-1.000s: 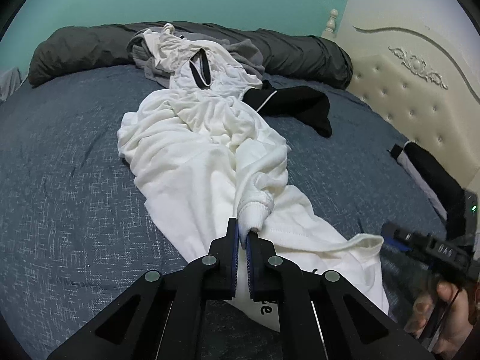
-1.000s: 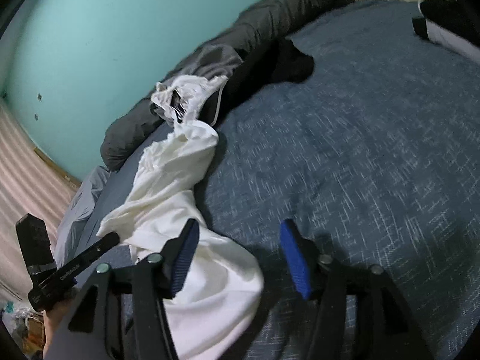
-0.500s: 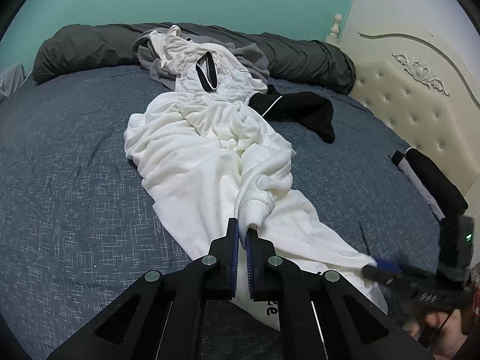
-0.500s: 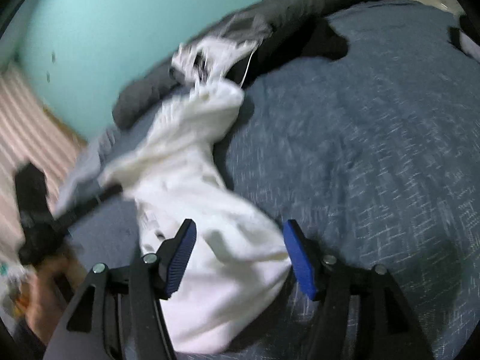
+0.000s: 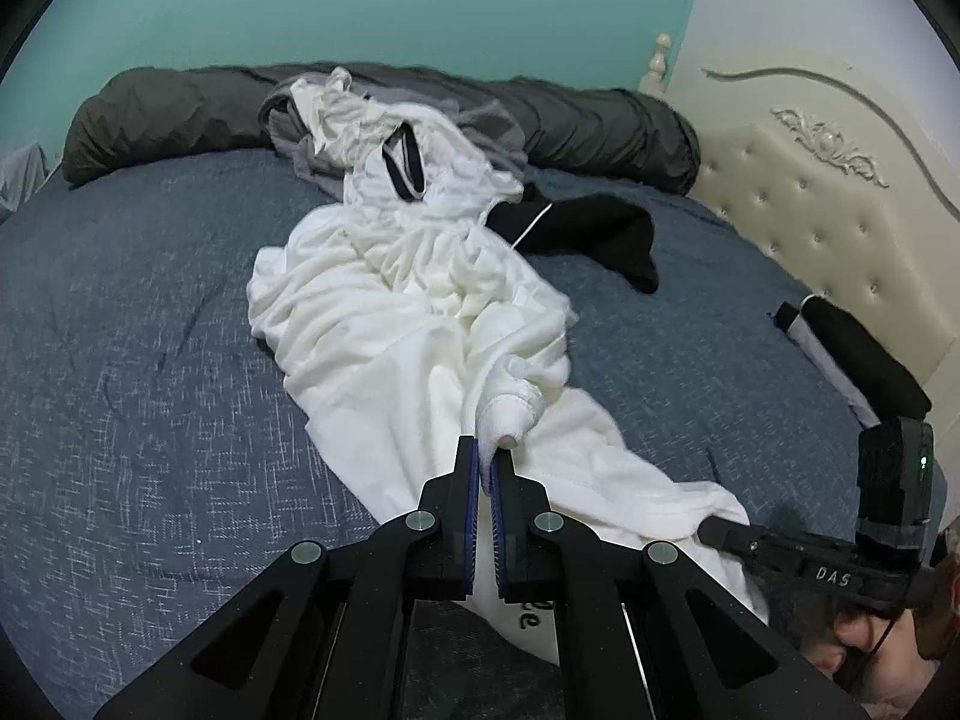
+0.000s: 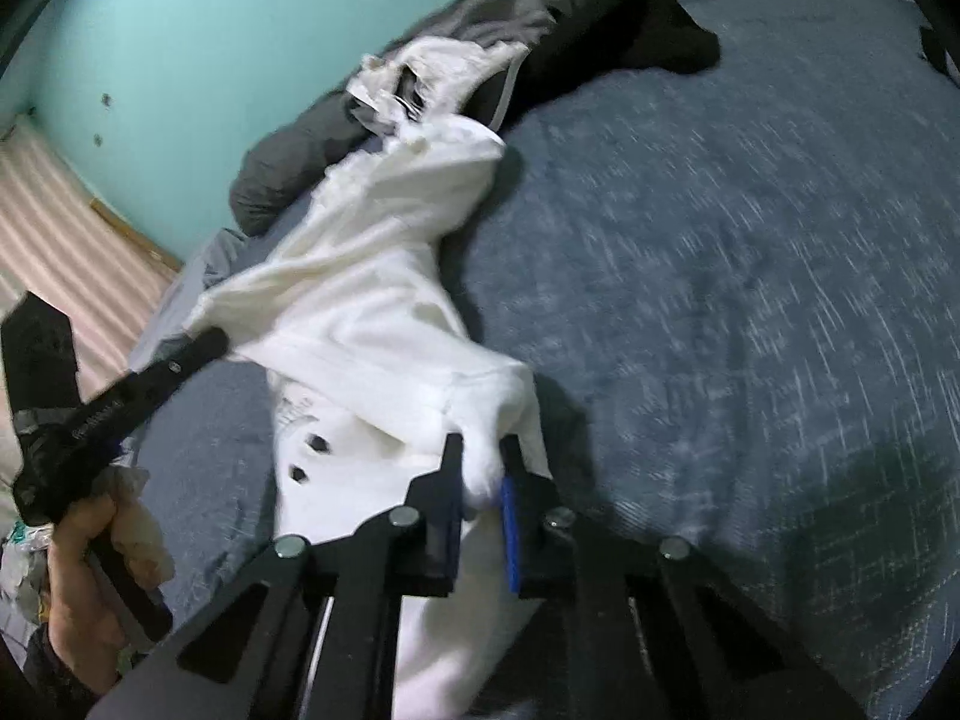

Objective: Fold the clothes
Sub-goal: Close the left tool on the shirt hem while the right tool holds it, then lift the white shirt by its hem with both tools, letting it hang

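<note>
L gripper (image 5: 486, 468): jaws pinched tight on a cuff-like bunched end of the white garment (image 5: 390, 324); cloth sits betw. the blue pads, rolled end sticking out just past the tips. R gripper (image 6: 483, 468): jaws have just been closing, now clamped on a thick wad of the same garment's edge; fabric bulges betw. the two fingers (image 6: 510, 516).

White garment: lies crumpled lengthwise on the blue-grey bedspread (image 5: 120, 360), approx. mid-bed, running from both grippers toward the far side. Near end stretched betw. the two grip pts. Dark print partly visible on cloth under L gripper, unreadable.

Far end of garment meets a second white piece w/ black trim (image 5: 408, 168), piled on grey cloth against a dark grey rolled duvet (image 5: 168, 114) along the teal wall (image 5: 420, 0). Black garment (image 5: 600, 228) w/ thin white stripe just R of the pile, touching white garment's edge. Another black item (image 5: 858, 354) near cream tufted headboard (image 5: 828, 192), well apart from the rest.

R-wrist view: person's hand (image 6: 78, 588) wraps L gripper handle; some motion blur on bedspread.
</note>
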The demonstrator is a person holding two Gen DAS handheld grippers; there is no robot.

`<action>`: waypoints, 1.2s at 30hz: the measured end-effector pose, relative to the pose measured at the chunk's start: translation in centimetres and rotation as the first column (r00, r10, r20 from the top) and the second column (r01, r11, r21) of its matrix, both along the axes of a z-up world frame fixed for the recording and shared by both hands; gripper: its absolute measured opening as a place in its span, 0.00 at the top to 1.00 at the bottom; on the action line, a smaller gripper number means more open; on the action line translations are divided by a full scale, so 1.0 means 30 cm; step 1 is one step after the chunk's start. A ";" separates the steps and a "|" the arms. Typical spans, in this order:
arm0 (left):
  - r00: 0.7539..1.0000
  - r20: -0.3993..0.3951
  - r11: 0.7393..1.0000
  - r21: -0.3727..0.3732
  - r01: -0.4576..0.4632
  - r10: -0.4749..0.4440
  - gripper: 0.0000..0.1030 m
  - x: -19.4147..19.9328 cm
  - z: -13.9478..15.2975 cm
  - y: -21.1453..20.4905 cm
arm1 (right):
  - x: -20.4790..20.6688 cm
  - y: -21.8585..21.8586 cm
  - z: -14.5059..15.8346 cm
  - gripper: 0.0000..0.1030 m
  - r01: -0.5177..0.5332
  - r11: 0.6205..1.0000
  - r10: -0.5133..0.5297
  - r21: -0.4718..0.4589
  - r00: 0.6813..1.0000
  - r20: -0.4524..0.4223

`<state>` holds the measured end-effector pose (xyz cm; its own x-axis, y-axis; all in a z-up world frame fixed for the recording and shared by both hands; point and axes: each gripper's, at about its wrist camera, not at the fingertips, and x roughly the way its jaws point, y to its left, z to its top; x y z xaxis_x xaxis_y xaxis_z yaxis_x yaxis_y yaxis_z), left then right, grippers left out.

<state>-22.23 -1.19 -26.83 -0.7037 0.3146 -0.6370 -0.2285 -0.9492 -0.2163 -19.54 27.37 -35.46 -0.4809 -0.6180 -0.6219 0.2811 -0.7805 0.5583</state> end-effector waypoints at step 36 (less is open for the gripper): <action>0.911 -0.407 0.996 0.078 -0.044 0.072 0.97 0.542 1.206 -0.125 | 0.351 -0.015 1.419 0.94 -0.055 0.981 0.159 0.187 0.781 -0.604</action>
<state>-5.97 -4.94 9.36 -0.9163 0.2966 -0.2691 -0.2552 -0.9503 -0.1784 -9.03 26.92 7.11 -0.7286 -0.6122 -0.3070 0.6098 -0.7840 0.1163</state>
